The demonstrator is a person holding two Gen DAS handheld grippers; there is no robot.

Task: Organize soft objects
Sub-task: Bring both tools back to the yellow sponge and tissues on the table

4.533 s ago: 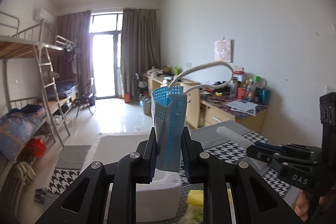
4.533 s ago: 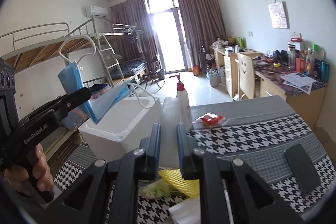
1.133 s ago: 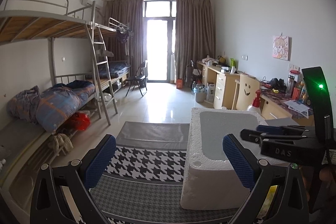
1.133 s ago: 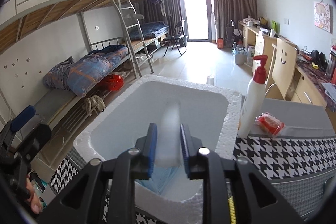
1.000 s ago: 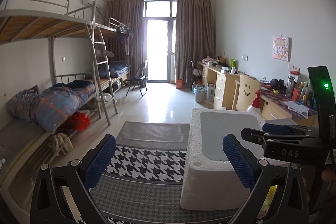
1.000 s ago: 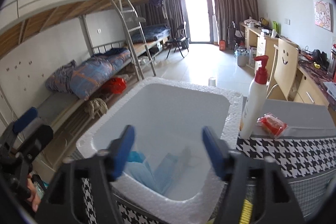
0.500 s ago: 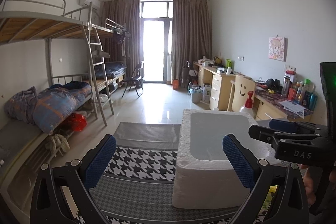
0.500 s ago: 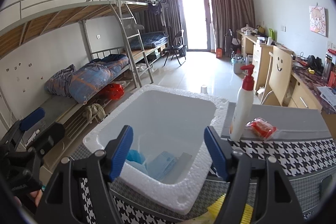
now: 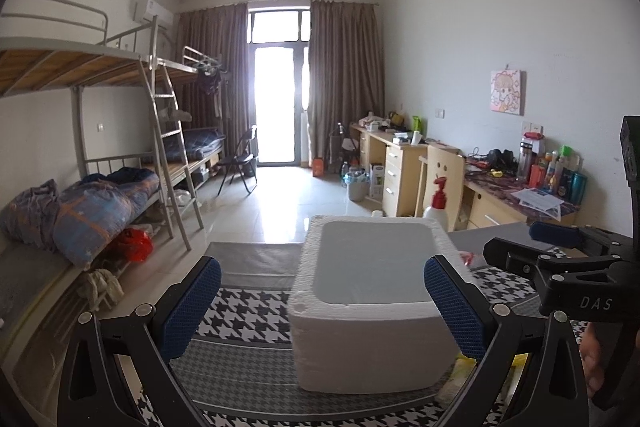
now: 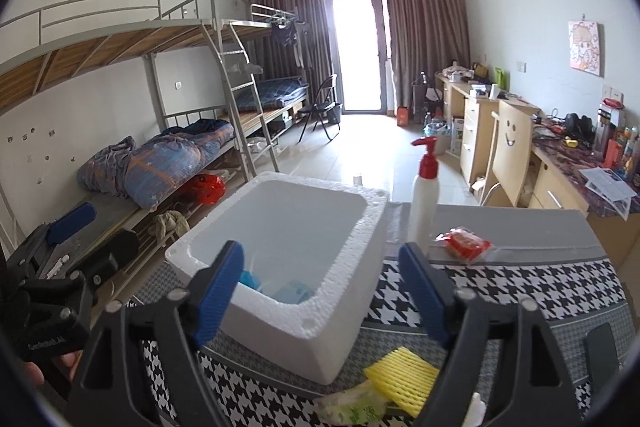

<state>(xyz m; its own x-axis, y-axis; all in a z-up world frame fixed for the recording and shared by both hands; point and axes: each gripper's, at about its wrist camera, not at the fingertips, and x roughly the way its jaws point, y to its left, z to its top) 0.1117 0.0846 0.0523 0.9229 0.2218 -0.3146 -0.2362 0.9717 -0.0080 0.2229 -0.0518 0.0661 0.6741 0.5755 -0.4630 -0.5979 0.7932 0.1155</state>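
A white foam box (image 10: 304, 283) stands on the houndstooth table; it also shows in the left wrist view (image 9: 372, 311). Blue face masks (image 10: 290, 291) lie inside it. My right gripper (image 10: 322, 291) is open and empty, held back from the box's near rim. My left gripper (image 9: 322, 303) is open and empty, in front of the box at its left side. A yellow foam net (image 10: 402, 379) and a green-patterned soft packet (image 10: 352, 405) lie on the table in front of the box.
A white pump bottle with red top (image 10: 425, 199) stands behind the box. A red snack packet (image 10: 464, 243) lies to its right. A dark phone (image 10: 604, 353) lies at the table's right. Bunk beds stand left, desks right.
My right gripper opened and let a clear soft tube drop into the box, then drew back and up. Earlier my left gripper dropped the blue mask in. Both now sit farther from the box.
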